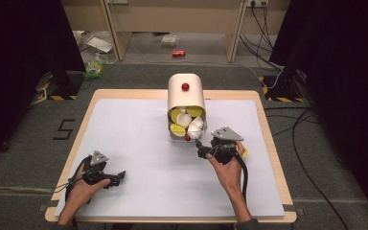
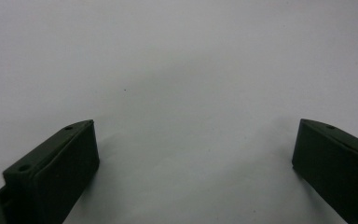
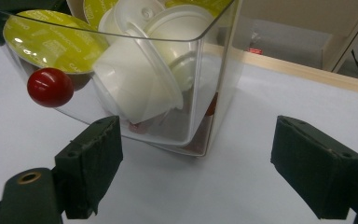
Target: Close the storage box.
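A white box [image 1: 186, 91] with a red knob [image 1: 185, 86] on top stands at the table's far middle. Its clear drawer [image 3: 214, 84] is pulled out toward me and holds several capsules: yellow-green lids [image 3: 51, 42] and white cups [image 3: 140, 79]. A red knob [image 3: 50, 87] sits on the drawer's front. My right gripper [image 3: 196, 135] stands open just in front of the drawer's near right corner with nothing between its jaws; in the high view the right gripper [image 1: 202, 152] is just below the drawer. My left gripper [image 1: 120, 176] rests open over the bare white sheet [image 2: 191, 70] at the front left.
The white sheet covers a wooden table [image 1: 268, 139]. A small yellow piece [image 1: 245, 153] shows at the right hand's edge. On the floor beyond lie a red can [image 1: 178, 53], a green bottle [image 1: 94, 67] and cables [image 1: 306, 129] to the right.
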